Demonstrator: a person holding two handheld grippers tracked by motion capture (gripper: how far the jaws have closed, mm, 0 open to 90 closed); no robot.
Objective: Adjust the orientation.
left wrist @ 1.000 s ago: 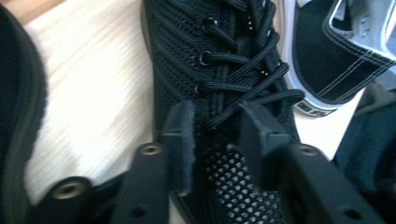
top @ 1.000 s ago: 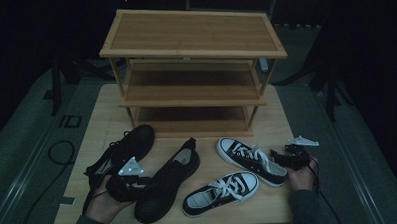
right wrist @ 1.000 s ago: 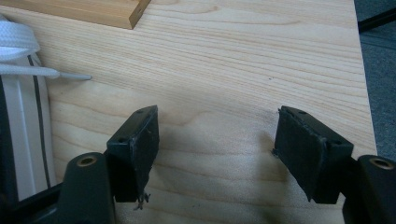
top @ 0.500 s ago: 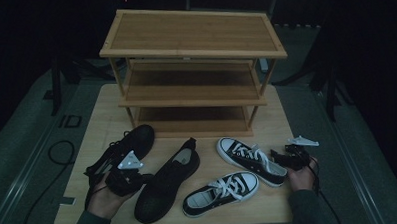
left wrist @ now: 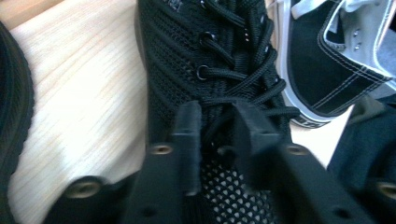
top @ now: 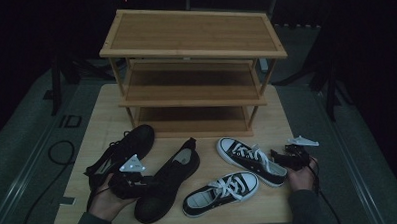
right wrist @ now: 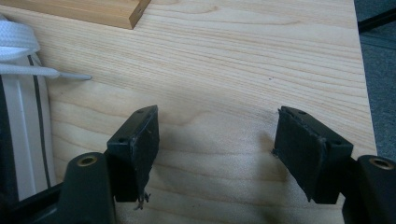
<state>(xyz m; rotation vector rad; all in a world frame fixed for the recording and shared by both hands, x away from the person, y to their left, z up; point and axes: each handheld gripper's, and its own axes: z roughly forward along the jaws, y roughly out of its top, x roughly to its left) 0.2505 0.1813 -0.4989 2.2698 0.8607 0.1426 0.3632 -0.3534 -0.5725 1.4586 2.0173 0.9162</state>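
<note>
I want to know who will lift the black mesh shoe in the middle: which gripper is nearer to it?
Left. The left gripper sits over the black mesh shoe, jaws astride its laces. The right gripper hovers over the table beyond the sneakers.

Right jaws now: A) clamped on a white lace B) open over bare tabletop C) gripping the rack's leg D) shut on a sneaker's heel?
B: the right gripper has its jaws spread wide with bare table between them; the white lace lies off to the side.
</note>
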